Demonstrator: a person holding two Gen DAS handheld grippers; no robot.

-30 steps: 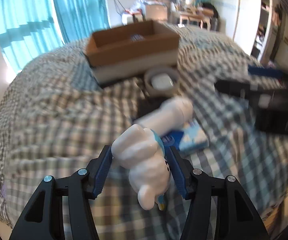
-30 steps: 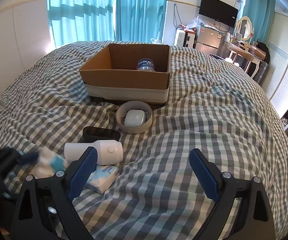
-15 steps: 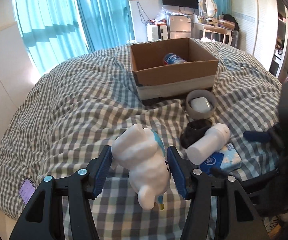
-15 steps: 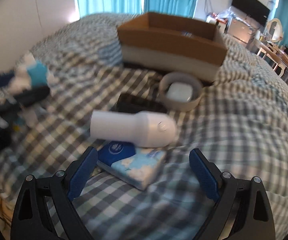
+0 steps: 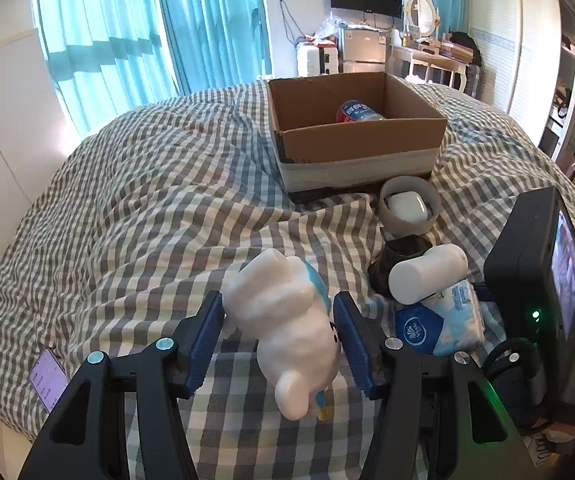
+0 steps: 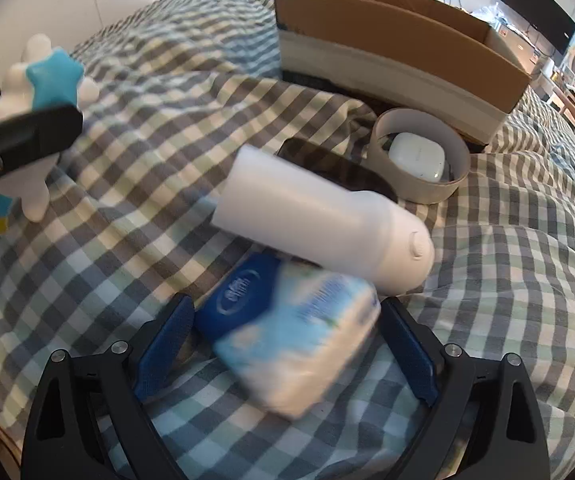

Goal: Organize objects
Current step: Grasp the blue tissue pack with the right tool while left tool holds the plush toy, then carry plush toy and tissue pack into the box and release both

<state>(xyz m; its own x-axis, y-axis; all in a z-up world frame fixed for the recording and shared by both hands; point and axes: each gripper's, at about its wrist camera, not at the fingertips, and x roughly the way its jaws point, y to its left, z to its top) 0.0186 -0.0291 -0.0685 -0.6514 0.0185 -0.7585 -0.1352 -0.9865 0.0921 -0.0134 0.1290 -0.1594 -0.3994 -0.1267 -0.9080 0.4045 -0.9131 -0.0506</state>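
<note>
Left gripper (image 5: pixel 277 330) held low over the grey-and-white checked duvet (image 5: pixel 147 208), its blue pads pressed to both sides of a white plastic figurine with a blue star (image 5: pixel 287 320), which hangs tilted, head down. Right gripper (image 6: pixel 283 344) sits lower and to the right, its jaws straddling a blue-and-white soft pack of tissues (image 6: pixel 291 332); pads look just beside the pack's edges, but the pack is motion-blurred and I cannot tell whether they press it. A white cylindrical bottle (image 6: pixel 323 224) lies on its side, resting on the pack's far edge and on a black object (image 6: pixel 327 164) mostly hidden behind it. Farther off, a grey tape ring (image 6: pixel 419 160) holds a white earbud case (image 6: pixel 417 156); beyond it an open brown cardboard box (image 5: pixel 355 136) contains a blue-labelled bottle (image 5: pixel 357 111), half hidden by the near wall. A phone with a lit purple screen (image 5: pixel 47 380) lies at the duvet's near left edge. Compared with half a second ago, the right gripper has dropped closer and narrowed from wide open around the pack; the left grip on the figurine is unchanged.
</note>
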